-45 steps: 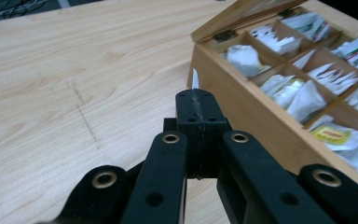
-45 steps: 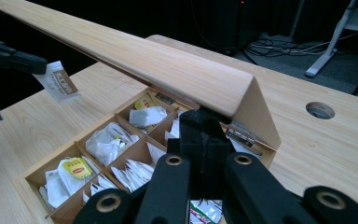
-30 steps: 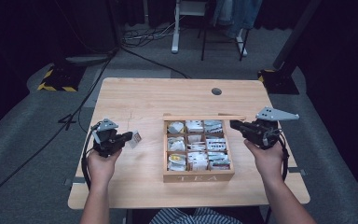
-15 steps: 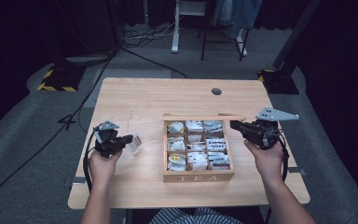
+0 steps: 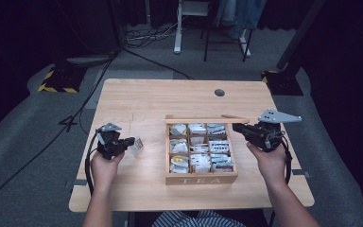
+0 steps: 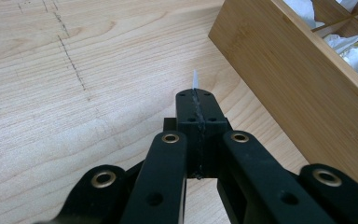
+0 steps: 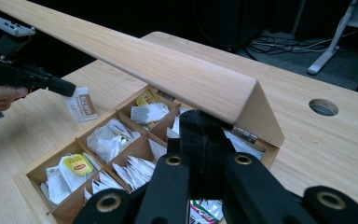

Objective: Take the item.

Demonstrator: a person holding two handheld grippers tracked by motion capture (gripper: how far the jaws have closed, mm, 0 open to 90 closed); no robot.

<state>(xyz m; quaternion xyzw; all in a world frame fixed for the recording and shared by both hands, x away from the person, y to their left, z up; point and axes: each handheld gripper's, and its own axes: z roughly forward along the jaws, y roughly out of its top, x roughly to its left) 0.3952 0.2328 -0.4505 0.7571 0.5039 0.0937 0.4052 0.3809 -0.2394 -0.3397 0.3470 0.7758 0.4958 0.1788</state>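
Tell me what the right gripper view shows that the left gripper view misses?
Right gripper view: the open lid its own gripper holds up, the compartments with tea bags, and the left gripper pinching a tea bag packet. Left gripper view: shut jaws seen close, a thin white edge poking out. Both share the wooden tea box and table.

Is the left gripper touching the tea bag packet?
Touching. In the right gripper view, the left gripper pinches the edge of the tea bag packet; in the left gripper view, a thin white edge sticks out between its shut jaws.
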